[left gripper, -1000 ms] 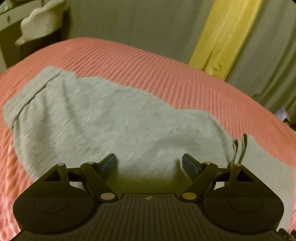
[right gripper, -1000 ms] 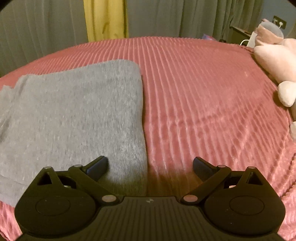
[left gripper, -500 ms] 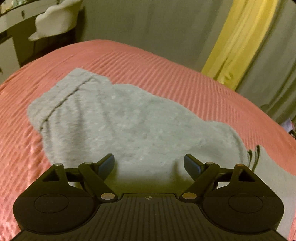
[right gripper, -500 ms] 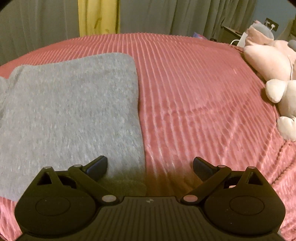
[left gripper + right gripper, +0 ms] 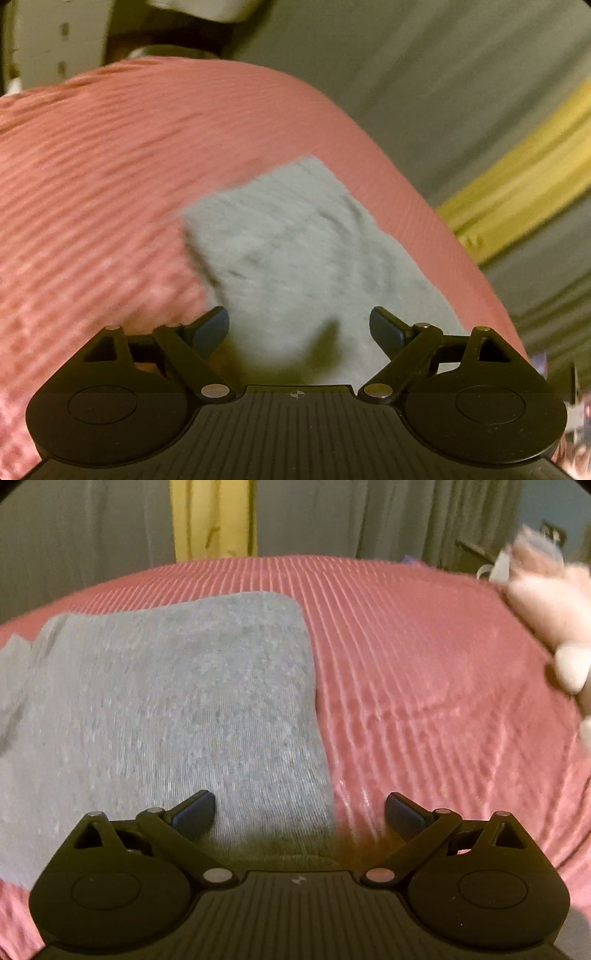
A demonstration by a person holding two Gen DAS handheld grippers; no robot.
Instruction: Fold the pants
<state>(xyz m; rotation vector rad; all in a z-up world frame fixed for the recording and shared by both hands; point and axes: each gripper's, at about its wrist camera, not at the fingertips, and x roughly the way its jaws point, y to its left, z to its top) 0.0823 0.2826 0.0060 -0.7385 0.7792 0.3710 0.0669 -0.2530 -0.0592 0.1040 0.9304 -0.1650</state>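
Both grippers, left gripper [image 5: 299, 325] and right gripper [image 5: 300, 810], spread and empty, hover over the grey pants [image 5: 166, 709], whose right edge lies between the right fingertips, lower centre.

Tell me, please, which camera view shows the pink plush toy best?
The right wrist view. The pink plush toy lies at the far right edge of the pink bedspread, blurred and partly cut off. The left wrist view does not show it: only the grey pants, bedspread and curtains.
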